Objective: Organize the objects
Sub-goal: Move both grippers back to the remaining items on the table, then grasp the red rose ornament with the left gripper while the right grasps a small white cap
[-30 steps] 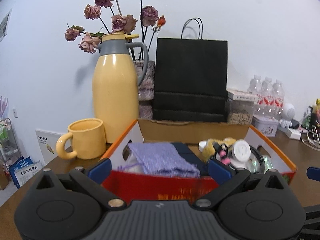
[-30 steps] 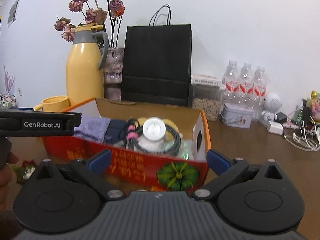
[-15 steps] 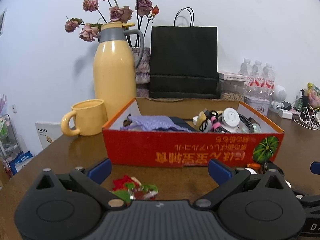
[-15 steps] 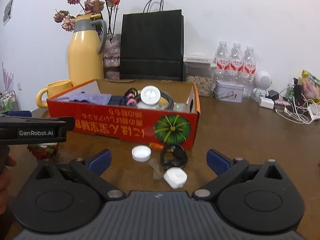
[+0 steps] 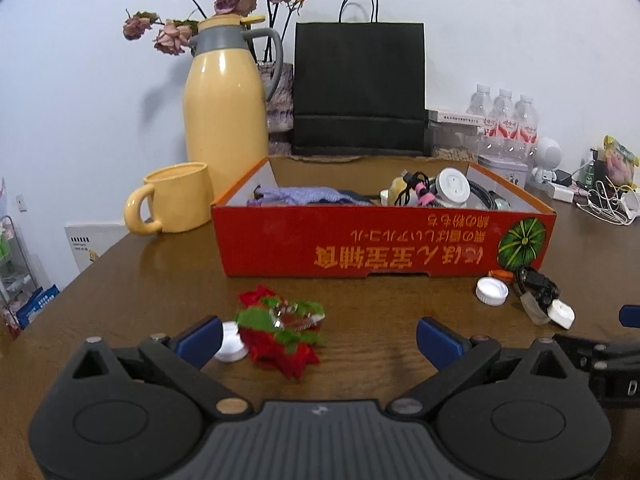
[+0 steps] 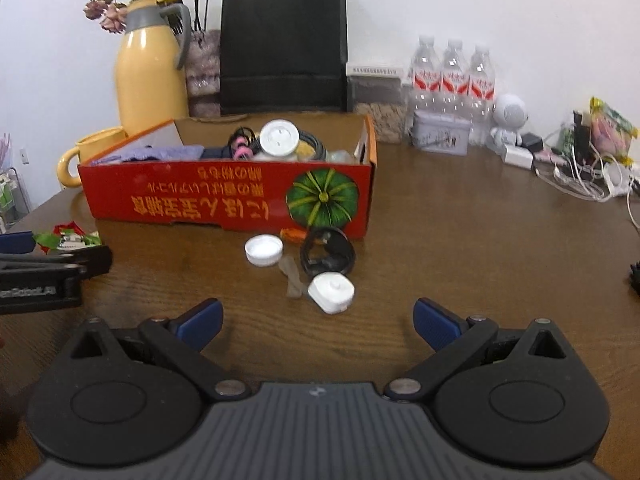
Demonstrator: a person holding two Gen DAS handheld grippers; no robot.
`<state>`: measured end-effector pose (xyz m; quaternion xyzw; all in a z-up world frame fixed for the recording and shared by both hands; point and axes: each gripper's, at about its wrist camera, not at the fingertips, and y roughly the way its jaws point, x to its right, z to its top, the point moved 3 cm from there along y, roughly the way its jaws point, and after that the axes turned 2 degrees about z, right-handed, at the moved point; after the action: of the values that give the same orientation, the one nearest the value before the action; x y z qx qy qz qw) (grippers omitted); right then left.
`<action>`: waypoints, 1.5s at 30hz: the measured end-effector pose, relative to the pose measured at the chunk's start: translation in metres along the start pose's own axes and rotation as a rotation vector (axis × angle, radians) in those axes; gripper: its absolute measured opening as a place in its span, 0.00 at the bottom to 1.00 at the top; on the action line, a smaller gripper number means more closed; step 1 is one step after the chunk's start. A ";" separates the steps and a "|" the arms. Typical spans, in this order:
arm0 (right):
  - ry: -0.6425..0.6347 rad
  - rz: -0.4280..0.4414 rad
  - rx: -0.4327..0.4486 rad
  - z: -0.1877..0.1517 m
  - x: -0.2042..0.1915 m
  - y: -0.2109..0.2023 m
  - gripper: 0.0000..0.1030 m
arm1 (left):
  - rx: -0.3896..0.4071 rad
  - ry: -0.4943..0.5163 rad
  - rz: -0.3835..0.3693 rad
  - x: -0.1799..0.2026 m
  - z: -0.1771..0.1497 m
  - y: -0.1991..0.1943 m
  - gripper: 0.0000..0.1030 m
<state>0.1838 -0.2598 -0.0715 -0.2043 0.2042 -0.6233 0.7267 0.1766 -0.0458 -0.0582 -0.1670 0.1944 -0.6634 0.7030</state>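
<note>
A red cardboard box (image 5: 384,240) (image 6: 224,196) on the brown table holds a purple cloth (image 5: 304,195), cables and a white round disc (image 5: 452,189). In front of it lie a red-and-green wrapper (image 5: 280,332), a small white cap (image 5: 231,347), a white bottle cap (image 6: 263,250), a black ring-shaped cable (image 6: 328,258) and a white adapter (image 6: 331,292). My left gripper (image 5: 318,340) is open and empty, just behind the wrapper. My right gripper (image 6: 318,322) is open and empty, just behind the adapter.
Behind the box stand a yellow jug (image 5: 224,120) with dried flowers, a yellow mug (image 5: 176,198), a black paper bag (image 5: 358,88), water bottles (image 6: 452,68) and a tin (image 6: 440,138). White cables and chargers (image 6: 576,176) lie at the right.
Both grippers have pulled back from the box and dropped lower toward the table. The loose items in front of the box have come into view.
</note>
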 end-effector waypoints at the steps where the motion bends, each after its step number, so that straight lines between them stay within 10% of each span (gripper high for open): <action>1: 0.003 -0.001 -0.006 -0.001 0.000 0.000 1.00 | -0.014 0.001 -0.002 -0.002 -0.002 0.001 1.00; 26: 0.083 -0.025 -0.016 0.000 0.032 0.004 0.98 | -0.088 -0.028 0.018 -0.043 -0.002 0.015 1.00; 39: 0.044 0.041 -0.040 0.015 0.031 0.029 0.67 | 0.032 0.053 0.024 -0.024 0.012 0.013 0.97; 45: 0.057 0.108 -0.044 0.014 0.030 0.029 0.46 | 0.039 0.070 -0.022 -0.016 0.012 0.012 0.80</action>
<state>0.2191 -0.2846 -0.0772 -0.1912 0.2494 -0.5842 0.7483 0.1923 -0.0293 -0.0533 -0.1323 0.2039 -0.6802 0.6916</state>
